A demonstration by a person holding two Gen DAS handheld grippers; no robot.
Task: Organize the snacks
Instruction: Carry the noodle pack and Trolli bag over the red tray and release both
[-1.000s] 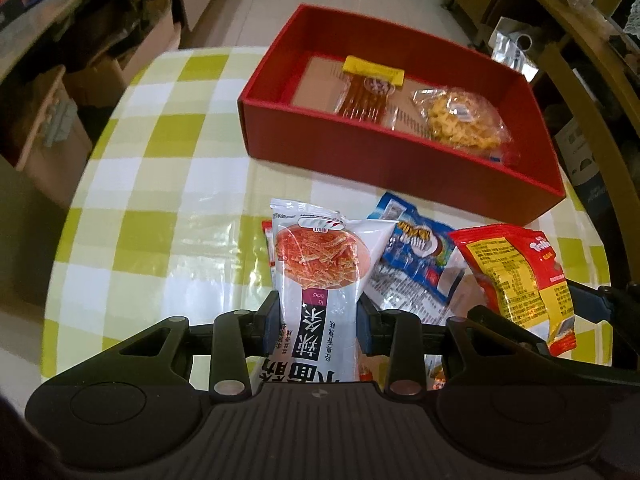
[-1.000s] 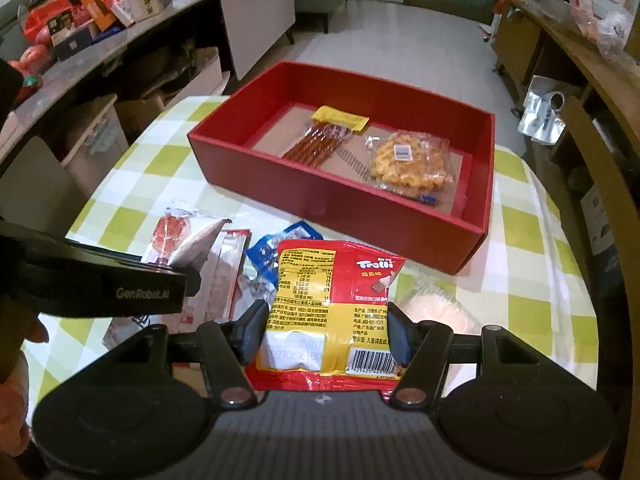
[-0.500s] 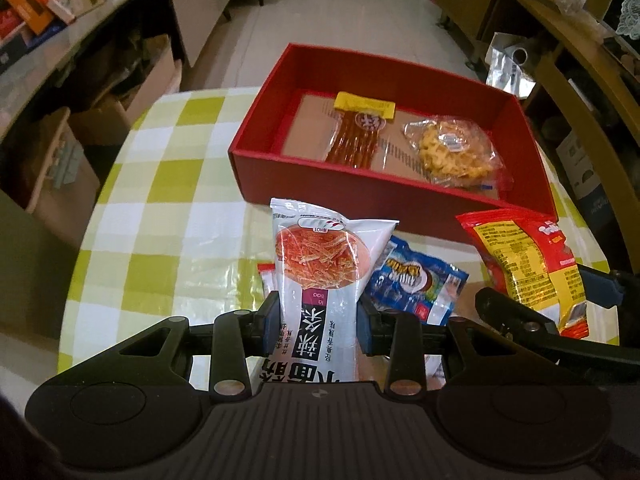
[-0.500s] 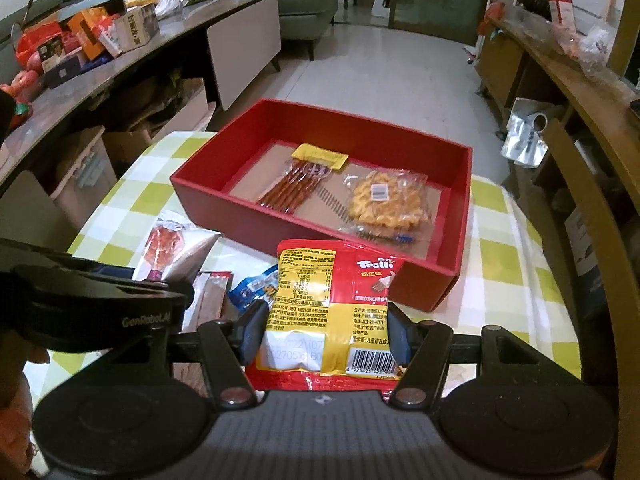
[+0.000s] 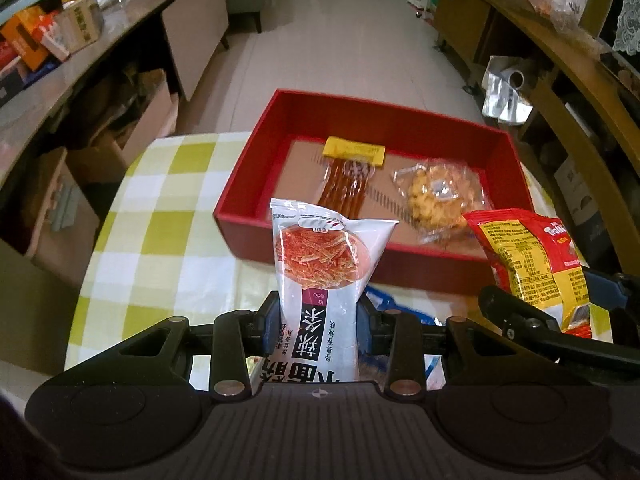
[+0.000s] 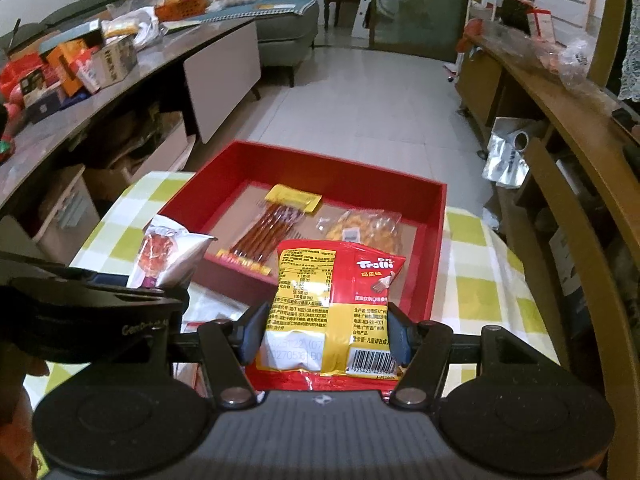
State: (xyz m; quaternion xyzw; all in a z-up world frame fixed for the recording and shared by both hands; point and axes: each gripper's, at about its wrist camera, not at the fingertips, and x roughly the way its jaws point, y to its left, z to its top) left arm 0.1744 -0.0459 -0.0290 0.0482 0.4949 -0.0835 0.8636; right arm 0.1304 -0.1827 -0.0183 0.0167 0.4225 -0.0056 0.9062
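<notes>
Jaws of the left gripper [image 5: 318, 316] are clamping a white pouch [image 5: 324, 276]; the right gripper [image 6: 326, 334] is pinching a red Trolli bag [image 6: 332, 304]. Beyond both, the red box [image 6: 436, 248] is lying on the checked surface [image 5: 160, 240], holding a stick pack [image 5: 348, 176] and a clear bag [image 5: 436, 196].

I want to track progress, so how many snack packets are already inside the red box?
2. A packet of reddish sticks with a yellow header lies in the middle of the red box; a clear bag of yellow snacks lies to its right. None seems hidden.

"Trolli" stands on the red-and-yellow bag [image 6: 332, 308]; "GenRobot", seemingly, on the left gripper [image 6: 144, 326]; "HOT" on the white packet [image 5: 324, 276].
</notes>
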